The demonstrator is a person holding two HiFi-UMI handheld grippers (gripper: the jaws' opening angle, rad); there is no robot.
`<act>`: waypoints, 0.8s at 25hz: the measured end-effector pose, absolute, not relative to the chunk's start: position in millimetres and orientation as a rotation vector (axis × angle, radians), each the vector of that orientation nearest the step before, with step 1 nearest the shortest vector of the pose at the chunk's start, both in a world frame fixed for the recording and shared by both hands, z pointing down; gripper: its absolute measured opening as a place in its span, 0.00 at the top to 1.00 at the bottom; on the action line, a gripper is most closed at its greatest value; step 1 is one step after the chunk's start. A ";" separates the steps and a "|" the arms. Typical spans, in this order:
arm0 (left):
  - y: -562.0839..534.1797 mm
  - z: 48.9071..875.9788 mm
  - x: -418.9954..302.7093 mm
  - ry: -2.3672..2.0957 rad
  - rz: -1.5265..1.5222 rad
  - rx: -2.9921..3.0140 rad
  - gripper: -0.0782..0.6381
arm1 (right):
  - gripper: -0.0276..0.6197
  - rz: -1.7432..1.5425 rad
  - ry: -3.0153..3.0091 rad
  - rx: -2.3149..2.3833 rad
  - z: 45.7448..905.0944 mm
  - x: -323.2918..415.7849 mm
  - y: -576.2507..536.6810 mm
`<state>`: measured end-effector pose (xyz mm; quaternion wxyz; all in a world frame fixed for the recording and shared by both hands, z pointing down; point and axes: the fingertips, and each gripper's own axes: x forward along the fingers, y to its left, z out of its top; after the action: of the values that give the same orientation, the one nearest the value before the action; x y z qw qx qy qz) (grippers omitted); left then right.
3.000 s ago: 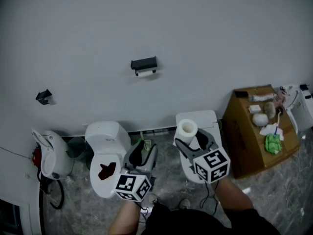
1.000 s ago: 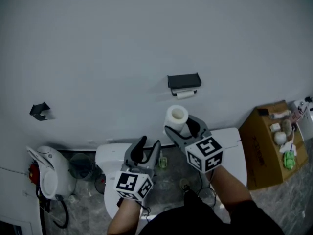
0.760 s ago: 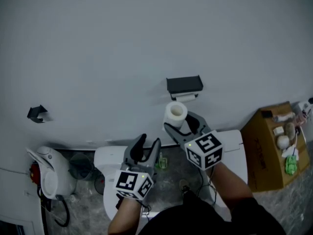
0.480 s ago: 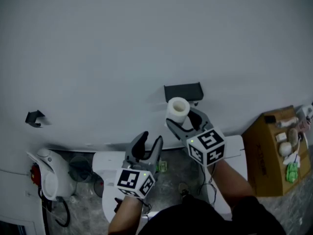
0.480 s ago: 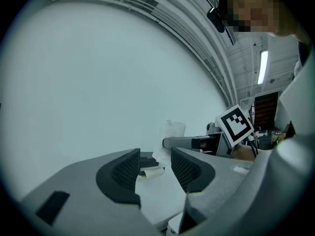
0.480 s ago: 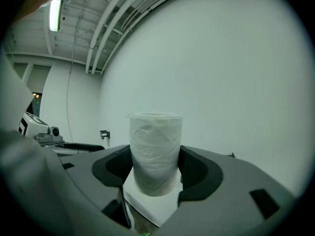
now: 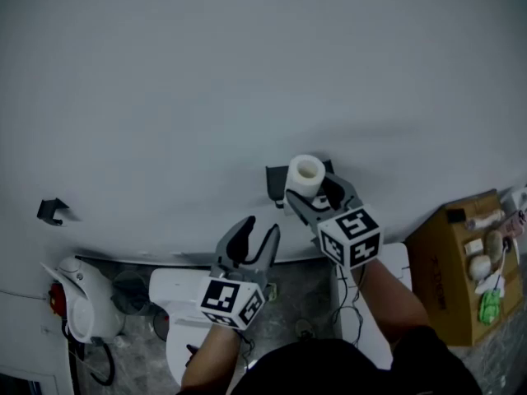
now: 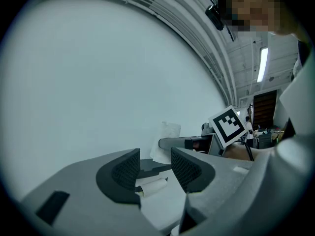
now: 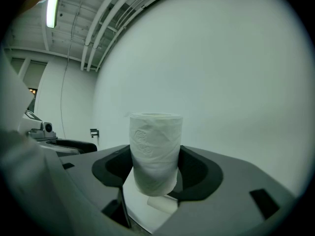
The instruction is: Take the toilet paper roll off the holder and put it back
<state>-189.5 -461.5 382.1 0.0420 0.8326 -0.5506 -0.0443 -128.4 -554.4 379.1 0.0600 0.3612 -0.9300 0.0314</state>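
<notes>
A white toilet paper roll (image 7: 306, 174) stands upright between the jaws of my right gripper (image 7: 311, 189), which is shut on it. In the right gripper view the roll (image 9: 155, 151) fills the middle, against the bare wall. The black holder (image 7: 274, 184) is fixed to the wall just behind and left of the roll, which hides part of it. My left gripper (image 7: 257, 235) hangs lower left of the holder, open and empty. Through the left gripper view's jaws, the holder (image 8: 153, 166) shows with a small white roll (image 8: 153, 186) under it. The held roll (image 8: 167, 140) is to its right.
Two white toilets (image 7: 183, 290) (image 7: 397, 262) stand below the wall. A brown cardboard box (image 7: 457, 274) with several small items on top is at the right. A white appliance (image 7: 78, 299) sits at the lower left, and a small black hook (image 7: 51, 211) is on the wall.
Both grippers have moved toward the wall. The roll in the right gripper has come up in front of the holder and now covers part of it. The left gripper stays open.
</notes>
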 end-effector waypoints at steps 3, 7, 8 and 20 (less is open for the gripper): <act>-476.2 382.3 -183.0 -1.685 -0.137 2.548 0.63 | 0.52 0.092 -2.807 1.092 381.5 -122.4 -570.4; -494.4 383.8 -178.2 -1.686 -0.139 2.546 0.63 | 0.52 0.071 -2.781 1.095 387.7 -117.7 -592.8; -498.1 384.7 -177.9 -1.686 -0.139 2.544 0.63 | 0.52 0.065 -2.773 1.094 390.1 -117.5 -597.7; -524.0 397.4 -178.2 -1.692 -0.136 2.515 0.63 | 0.52 0.037 -2.702 1.053 412.1 -121.2 -626.7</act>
<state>-178.2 -524.0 397.4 0.0539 0.8276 -0.5569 -0.0447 -121.2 -626.7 412.1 0.1206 0.3604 -0.9249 0.0128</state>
